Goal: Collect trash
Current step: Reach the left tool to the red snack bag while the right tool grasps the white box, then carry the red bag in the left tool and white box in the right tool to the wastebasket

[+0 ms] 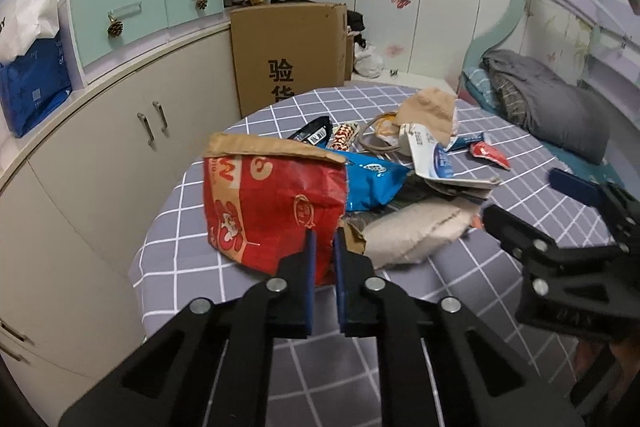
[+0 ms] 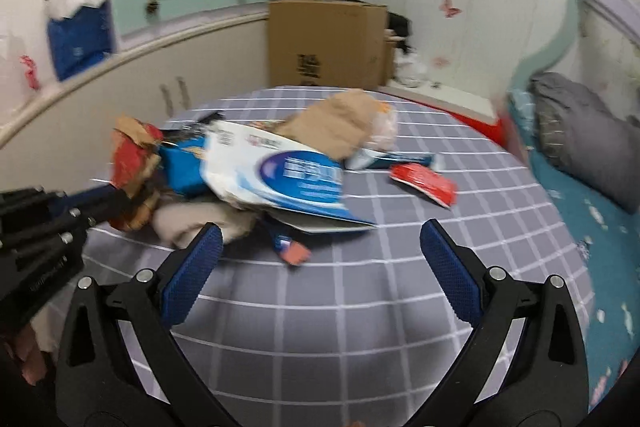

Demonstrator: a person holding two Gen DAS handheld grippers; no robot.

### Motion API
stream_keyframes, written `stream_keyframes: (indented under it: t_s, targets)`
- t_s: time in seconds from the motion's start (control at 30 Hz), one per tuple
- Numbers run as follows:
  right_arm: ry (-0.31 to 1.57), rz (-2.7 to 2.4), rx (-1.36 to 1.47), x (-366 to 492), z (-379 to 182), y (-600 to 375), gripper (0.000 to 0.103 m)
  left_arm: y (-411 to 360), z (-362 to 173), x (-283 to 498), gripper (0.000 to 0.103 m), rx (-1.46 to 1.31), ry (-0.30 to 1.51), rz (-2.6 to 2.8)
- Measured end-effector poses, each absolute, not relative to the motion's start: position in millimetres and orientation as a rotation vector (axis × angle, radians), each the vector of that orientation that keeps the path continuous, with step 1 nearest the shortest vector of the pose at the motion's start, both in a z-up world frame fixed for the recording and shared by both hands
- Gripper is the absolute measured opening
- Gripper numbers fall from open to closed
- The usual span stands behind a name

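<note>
Red bag [image 1: 268, 211]: crinkled glossy foil with a torn paper rim, at the near-left edge of the trash pile on my table [image 1: 500, 267].
Left gripper [image 1: 323, 247]: my pads are pinched on its lower edge.
Right gripper [image 2: 320, 251]: jaws wide, holding nothing, above the checked cloth.
Progress: I judge it early; 1 bag gripped, nothing gathered.
Left: blue pouch [image 1: 372, 183], white pack [image 2: 280, 175], tan sack [image 1: 412, 231], small red wrapper [image 2: 424, 183].

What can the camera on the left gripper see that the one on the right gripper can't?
Only the left view shows the left gripper shut on the red snack bag up close, and its printed front. Only the right view shows the open right gripper with nothing between its pads. Both show the checked table cover, the white-and-blue wrapper, the small red packet and the cardboard box.
</note>
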State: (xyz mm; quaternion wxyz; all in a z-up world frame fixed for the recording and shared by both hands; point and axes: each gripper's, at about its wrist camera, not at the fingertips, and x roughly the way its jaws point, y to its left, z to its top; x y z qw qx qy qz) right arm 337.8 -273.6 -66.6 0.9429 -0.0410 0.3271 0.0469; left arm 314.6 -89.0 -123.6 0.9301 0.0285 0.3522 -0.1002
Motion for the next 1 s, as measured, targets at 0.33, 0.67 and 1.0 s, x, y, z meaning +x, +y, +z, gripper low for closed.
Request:
stream_keyframes:
  t_s: [0.33,0.67,1.0]
  targets:
    - [0.714,0.172,-0.178,370,-69,-248,0.031,-59,-111,288,0.004,-0.016,0.658,-0.247]
    - [0.635,0.157,-0.088,324,-42,-258,0.005,-32,-96,259,0.002,-0.082,0.592,-0.295]
    - [0.522,0.173,-0.025,267,-2,-248,0.003,-5,-88,227,0.002,-0.189,0.56,-0.357]
